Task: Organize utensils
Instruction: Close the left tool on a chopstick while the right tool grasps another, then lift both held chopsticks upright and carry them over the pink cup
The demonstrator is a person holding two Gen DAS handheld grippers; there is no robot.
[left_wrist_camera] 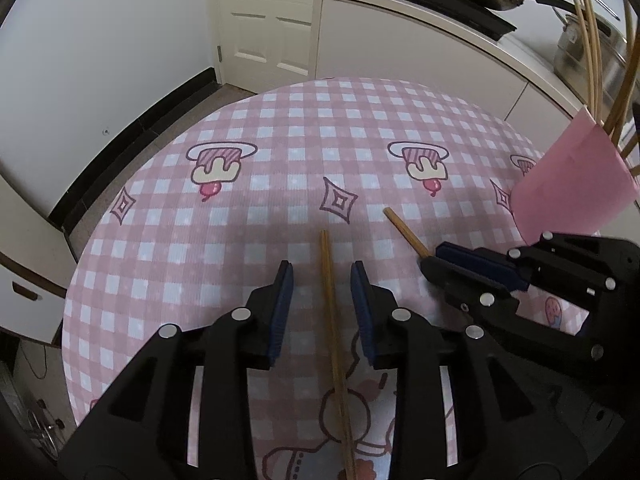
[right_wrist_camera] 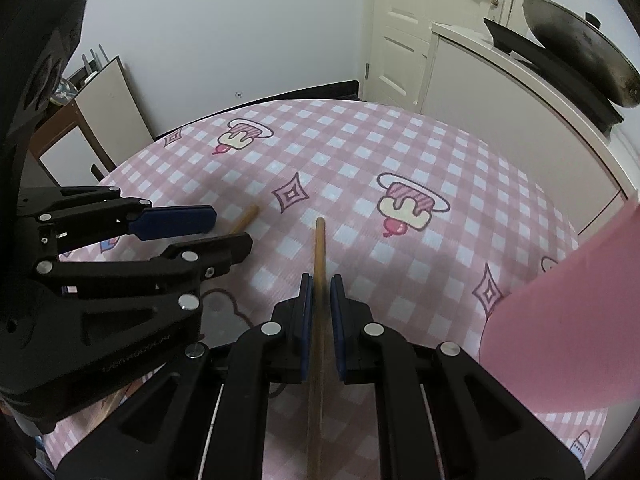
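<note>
Left wrist view: left gripper point(left_wrist_camera: 322, 280) gapes around a slim wooden chopstick point(left_wrist_camera: 334, 332), right gripper point(right_wrist_camera: 321, 288) pinches its own bamboo stick point(right_wrist_camera: 319, 264) over checked tablecloth point(left_wrist_camera: 280, 128).

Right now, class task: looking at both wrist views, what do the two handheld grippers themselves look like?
The left gripper and the right gripper look alike: angular matte black plastic with cut-out openings, round silver pivot pins at the linkages, and flat dark blue pads lining the jaws. Faint grey lettering marks the left one's body. No cables or sleeves show.
</note>
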